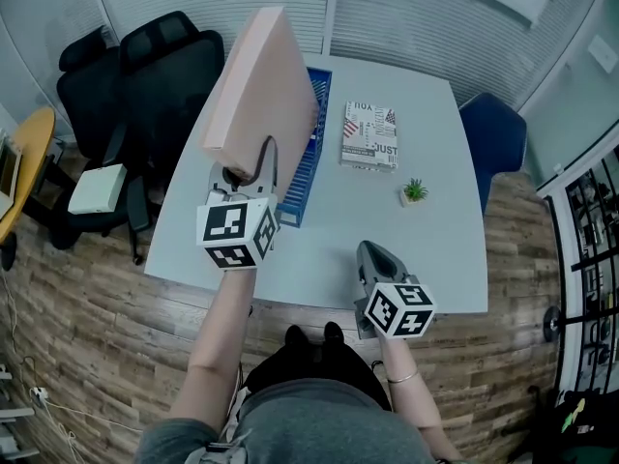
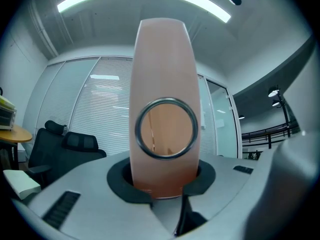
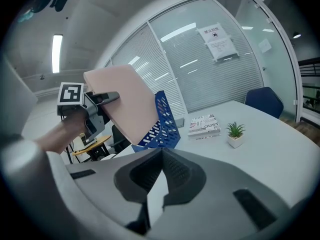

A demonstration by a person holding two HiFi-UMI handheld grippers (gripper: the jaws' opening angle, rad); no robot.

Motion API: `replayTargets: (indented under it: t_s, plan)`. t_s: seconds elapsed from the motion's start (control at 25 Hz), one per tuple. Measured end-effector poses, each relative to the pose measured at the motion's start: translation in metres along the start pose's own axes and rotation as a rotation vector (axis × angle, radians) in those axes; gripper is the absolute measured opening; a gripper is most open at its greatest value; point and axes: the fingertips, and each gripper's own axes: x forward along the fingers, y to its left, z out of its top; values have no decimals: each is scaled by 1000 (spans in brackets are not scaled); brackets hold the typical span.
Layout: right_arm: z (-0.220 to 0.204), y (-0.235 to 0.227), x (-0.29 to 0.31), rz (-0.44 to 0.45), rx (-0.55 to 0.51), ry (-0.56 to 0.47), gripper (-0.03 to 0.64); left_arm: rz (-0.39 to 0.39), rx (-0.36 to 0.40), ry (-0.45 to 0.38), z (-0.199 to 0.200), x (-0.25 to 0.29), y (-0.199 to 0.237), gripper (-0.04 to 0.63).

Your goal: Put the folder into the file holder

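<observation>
While the right gripper (image 1: 373, 258) is hanging shut and empty, the left gripper (image 1: 248, 176) is clamping the folder (image 1: 261, 85) by its spine, tilted just above the file holder (image 1: 306, 167).

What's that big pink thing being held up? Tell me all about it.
It is a thick pale-pink folder, plain and matte like covered card, with a metal finger ring in its spine. The left gripper has its jaws shut on the spine end, holding it tilted above the table, by the blue file holder. Whether it touches the holder is unclear.
</observation>
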Motion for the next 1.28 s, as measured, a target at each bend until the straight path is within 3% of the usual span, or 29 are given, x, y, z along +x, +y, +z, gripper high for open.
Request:
replayTargets:
  t_s: [0.52, 0.72, 1.04, 1.28]
  plan:
    - [-8, -18, -18, -58, 41, -12, 6, 10, 61, 28, -7, 32, -12, 121]
    - [-5, -26, -21, -64, 48, -17, 6, 35, 38, 34, -10, 40, -12, 120]
    - [-7, -36, -21, -56, 59, -4, 6, 51, 75, 70, -34, 43, -22, 120]
    - [-9, -39, -19, -45, 61, 8, 6, 69, 54, 116, -58, 43, -21, 120]
